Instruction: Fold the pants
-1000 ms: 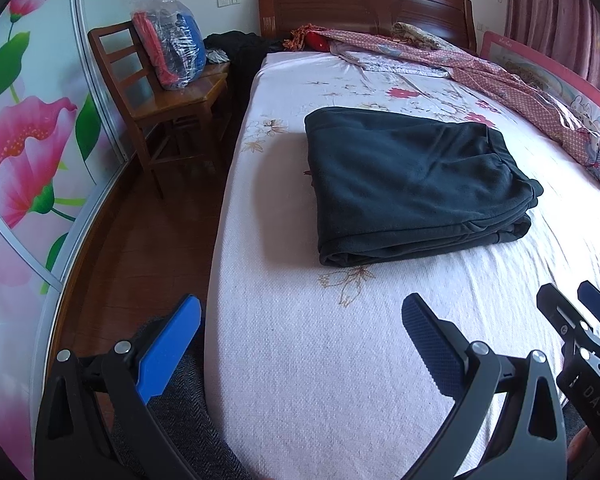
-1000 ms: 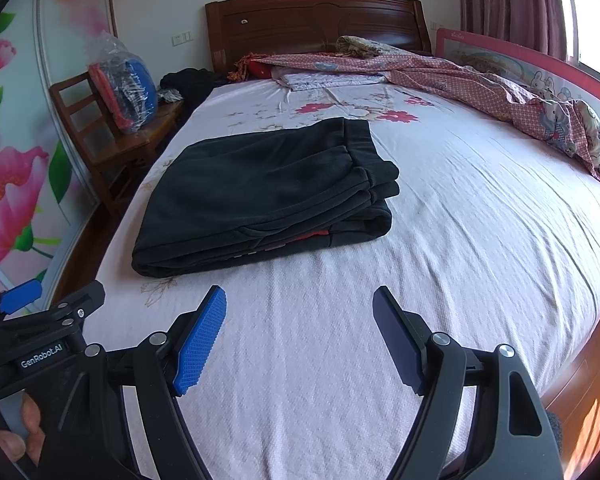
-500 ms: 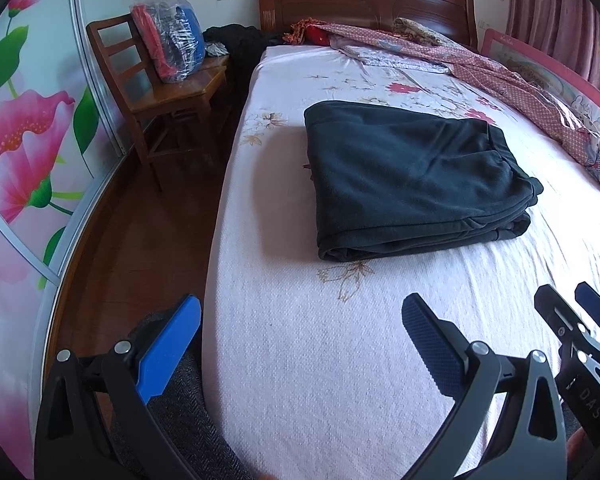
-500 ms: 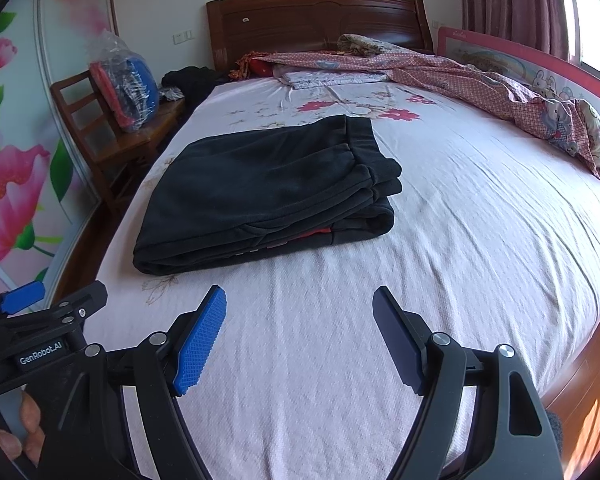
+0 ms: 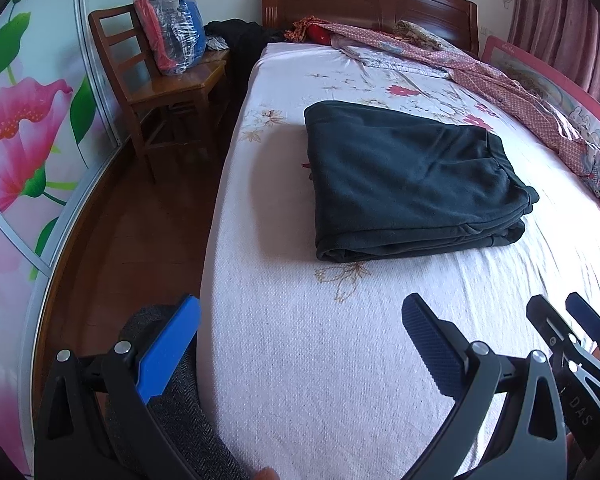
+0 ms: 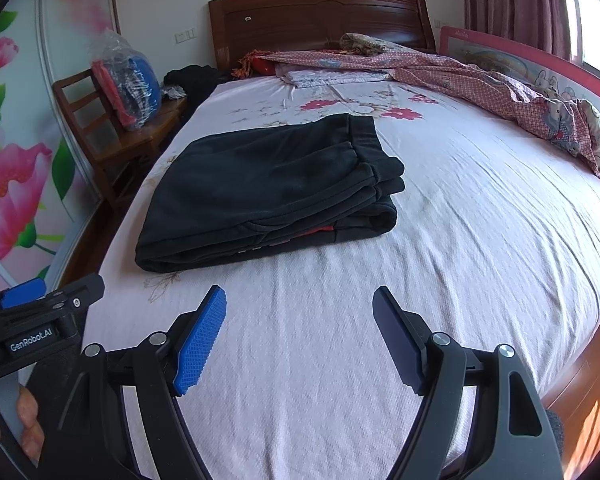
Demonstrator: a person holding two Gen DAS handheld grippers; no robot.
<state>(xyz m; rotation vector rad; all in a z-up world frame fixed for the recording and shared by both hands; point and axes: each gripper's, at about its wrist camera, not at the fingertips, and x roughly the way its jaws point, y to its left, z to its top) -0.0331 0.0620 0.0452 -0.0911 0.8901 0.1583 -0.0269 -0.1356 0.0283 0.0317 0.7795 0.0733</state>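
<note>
While both grippers hang over the near end of the bed (image 6: 480, 208), the pants (image 6: 268, 184) lie ahead of the fingers as a flat, dark stack of several layers, well apart from any fingertip. From the left gripper (image 5: 300, 344) the bundle sits ahead and slightly to the right; from the right gripper (image 6: 300, 336) it sits ahead and to the left. Each pair of fingers stands wide apart with nothing between them.

Judging by its look, the cloth is a thick, soft knit, fleece-like: limp, fairly weighty for its bulk, matte and not slippery, and not fragile. Ribbed pads should bite it well. Being limp, the stack would sag and shed layers if lifted from one point.

On the side of the bundle nearest the left fingers, the edge is a rounded fold that binds all the layers; that seems the safest place to pinch. Toward the right fingers lie the stepped loose ends with the elastic band, and a strip of red shows between layers there. Those would likely splay if gripped alone. Any further fold or carry seems best done with both grippers on two corners of one edge, taking every layer at once.
</note>
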